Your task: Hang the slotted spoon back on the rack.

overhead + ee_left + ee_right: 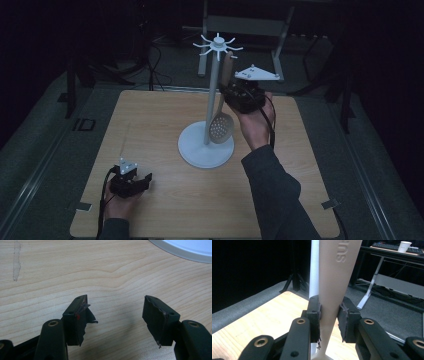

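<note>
The slotted spoon (222, 117) hangs upright beside the white stand (212, 100), its handle running straight up between the right gripper's (329, 312) fingers (314, 315). Those pads are pinched onto the handle from both sides, one touching its left edge, the other its right. It's a beige, flat-handled spoon with raised lettering on the handle and a round perforated bowl low down, just above the stand's round base. Down at the table's (165, 200) near left corner, the left gripper (116, 315) rests with fingers spread wide over bare wood, holding nothing.
</note>
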A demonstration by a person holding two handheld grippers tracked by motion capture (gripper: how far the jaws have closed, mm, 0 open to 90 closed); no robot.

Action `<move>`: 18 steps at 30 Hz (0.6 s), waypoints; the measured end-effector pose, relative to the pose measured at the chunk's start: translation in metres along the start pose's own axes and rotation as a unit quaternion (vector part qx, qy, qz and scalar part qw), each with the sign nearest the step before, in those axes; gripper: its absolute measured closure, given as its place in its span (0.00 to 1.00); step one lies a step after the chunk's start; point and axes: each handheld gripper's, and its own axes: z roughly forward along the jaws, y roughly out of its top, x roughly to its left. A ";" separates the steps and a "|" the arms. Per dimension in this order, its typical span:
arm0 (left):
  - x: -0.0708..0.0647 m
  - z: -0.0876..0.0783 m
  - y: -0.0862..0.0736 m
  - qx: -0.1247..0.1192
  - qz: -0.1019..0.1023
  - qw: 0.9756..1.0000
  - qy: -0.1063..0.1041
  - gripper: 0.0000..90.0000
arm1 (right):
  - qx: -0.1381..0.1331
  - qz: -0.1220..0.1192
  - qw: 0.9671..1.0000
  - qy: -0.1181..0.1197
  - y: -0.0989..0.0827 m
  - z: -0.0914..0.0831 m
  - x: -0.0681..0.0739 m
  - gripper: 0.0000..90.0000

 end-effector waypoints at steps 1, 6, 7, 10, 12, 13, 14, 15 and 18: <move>0.000 0.000 0.000 0.000 0.000 1.000 0.000 0.42 | 0.001 0.000 1.000 0.000 -0.001 0.000 -0.001 0.81; 0.000 0.000 0.000 0.000 0.000 1.000 0.000 0.42 | -0.007 -0.001 1.000 0.003 -0.004 -0.002 -0.002 0.76; -0.001 0.000 0.000 -0.001 -0.001 1.000 0.000 0.42 | -0.010 -0.002 1.000 0.002 -0.005 -0.003 -0.003 0.70; -0.001 0.000 0.000 0.000 -0.001 1.000 0.000 0.42 | -0.014 -0.005 1.000 0.002 -0.007 -0.005 -0.003 0.60; -0.001 0.000 0.000 0.001 0.000 1.000 0.000 0.42 | -0.013 -0.005 1.000 -0.001 -0.009 -0.006 -0.004 0.54; -0.001 0.000 0.000 0.001 0.000 1.000 0.000 0.42 | -0.011 -0.005 1.000 -0.002 -0.010 -0.006 -0.004 0.51; -0.001 0.001 0.000 0.002 0.001 1.000 0.000 0.42 | -0.009 -0.003 1.000 -0.003 -0.011 -0.006 -0.004 0.49; -0.001 0.001 0.000 0.002 0.001 1.000 0.000 0.42 | -0.007 -0.003 1.000 -0.006 -0.012 -0.006 -0.005 0.46; -0.001 0.001 0.000 0.002 0.000 1.000 0.000 0.42 | -0.007 -0.003 1.000 -0.006 -0.015 -0.008 -0.005 0.43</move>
